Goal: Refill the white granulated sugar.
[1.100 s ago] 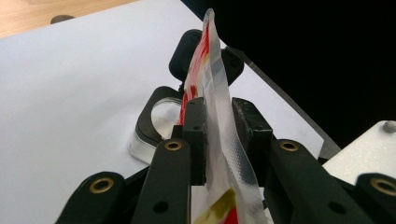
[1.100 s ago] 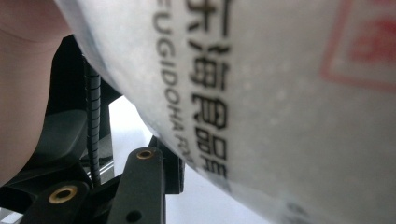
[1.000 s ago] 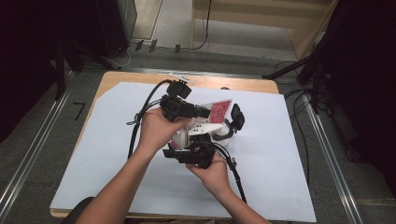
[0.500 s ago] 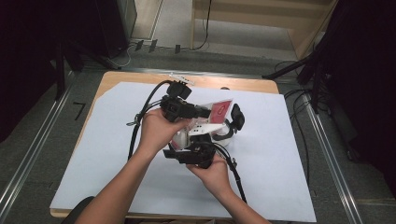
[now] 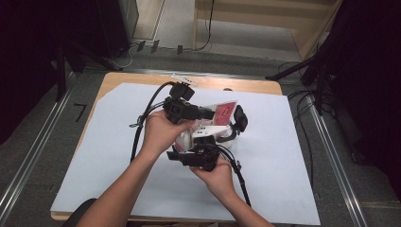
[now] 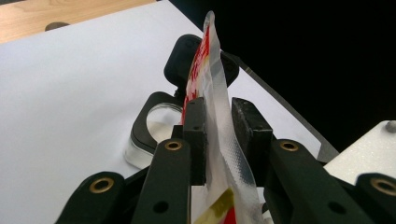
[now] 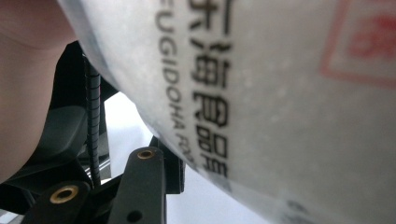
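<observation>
The left tool (image 6: 217, 135) has its jaws clamped on the flat sealed edge of a red and white food pouch (image 6: 211, 70), pads pressing the clear seam from both sides. In the high view that left tool (image 5: 208, 113) sits up over the middle of the counter (image 5: 283, 156), with the right tool (image 5: 210, 142) just below it, up against the pouch (image 5: 222, 113). From the right tool's own camera the pouch (image 7: 261, 93) looms very close, its printed white side right against the lens; one black jaw shows beneath it, and I cannot tell whether this tool is gripping the bag or merely sitting against it.

As I judge it, the pouch is lifted off the counter and held between both hands, but it looks unopened: the seam appears intact, so any tearing or emptying is yet to come. What it holds is hidden. Behind it sits a black-framed round container (image 6: 156, 126), seemingly with nothing in it.
</observation>
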`<state>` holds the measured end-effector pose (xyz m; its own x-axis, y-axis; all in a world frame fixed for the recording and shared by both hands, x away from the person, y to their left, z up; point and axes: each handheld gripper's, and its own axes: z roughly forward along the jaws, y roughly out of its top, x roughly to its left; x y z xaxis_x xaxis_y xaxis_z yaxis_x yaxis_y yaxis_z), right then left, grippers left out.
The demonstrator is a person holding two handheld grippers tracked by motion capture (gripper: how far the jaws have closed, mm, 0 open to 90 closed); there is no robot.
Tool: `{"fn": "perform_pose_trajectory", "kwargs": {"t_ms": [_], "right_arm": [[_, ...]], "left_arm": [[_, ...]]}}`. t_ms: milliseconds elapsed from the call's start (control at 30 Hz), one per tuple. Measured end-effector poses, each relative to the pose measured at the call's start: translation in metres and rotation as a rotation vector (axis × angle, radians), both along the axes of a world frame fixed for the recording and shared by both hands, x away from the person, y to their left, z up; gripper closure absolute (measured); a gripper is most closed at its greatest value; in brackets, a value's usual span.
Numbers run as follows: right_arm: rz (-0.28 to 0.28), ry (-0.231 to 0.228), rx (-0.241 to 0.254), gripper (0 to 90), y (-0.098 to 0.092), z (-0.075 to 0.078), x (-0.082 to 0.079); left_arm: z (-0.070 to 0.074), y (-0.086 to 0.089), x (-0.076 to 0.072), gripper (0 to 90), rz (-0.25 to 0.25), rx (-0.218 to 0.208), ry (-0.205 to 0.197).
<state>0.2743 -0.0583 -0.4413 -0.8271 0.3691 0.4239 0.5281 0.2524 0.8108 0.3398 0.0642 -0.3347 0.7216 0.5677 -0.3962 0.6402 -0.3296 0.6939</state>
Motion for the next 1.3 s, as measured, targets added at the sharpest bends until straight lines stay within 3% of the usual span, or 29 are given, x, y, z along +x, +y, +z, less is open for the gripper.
{"fn": "perform_pose_trajectory", "kwargs": {"t_ms": [267, 367, 833, 1300], "right_arm": [[0.005, 0.002, 0.008, 63.4, 0.0007, 0.0016, -0.0011], [0.013, -0.007, 0.032, 63.2, 0.0015, 0.0038, -0.0031], [0.007, -0.009, 0.030, 62.3, 0.0018, 0.0053, -0.0029], [0.007, 0.003, 0.026, 62.5, 0.0032, 0.0037, -0.0028]], "left_arm": [[0.0015, 0.0011, -0.0010, 75.5, 0.000, -0.010, 0.002], [0.0059, 0.0023, -0.0027, 74.5, -0.001, -0.006, 0.002], [0.0076, -0.0001, -0.0046, 75.3, 0.000, 0.002, -0.016], [0.0053, 0.0005, -0.0036, 75.2, 0.005, 0.009, -0.005]]}}
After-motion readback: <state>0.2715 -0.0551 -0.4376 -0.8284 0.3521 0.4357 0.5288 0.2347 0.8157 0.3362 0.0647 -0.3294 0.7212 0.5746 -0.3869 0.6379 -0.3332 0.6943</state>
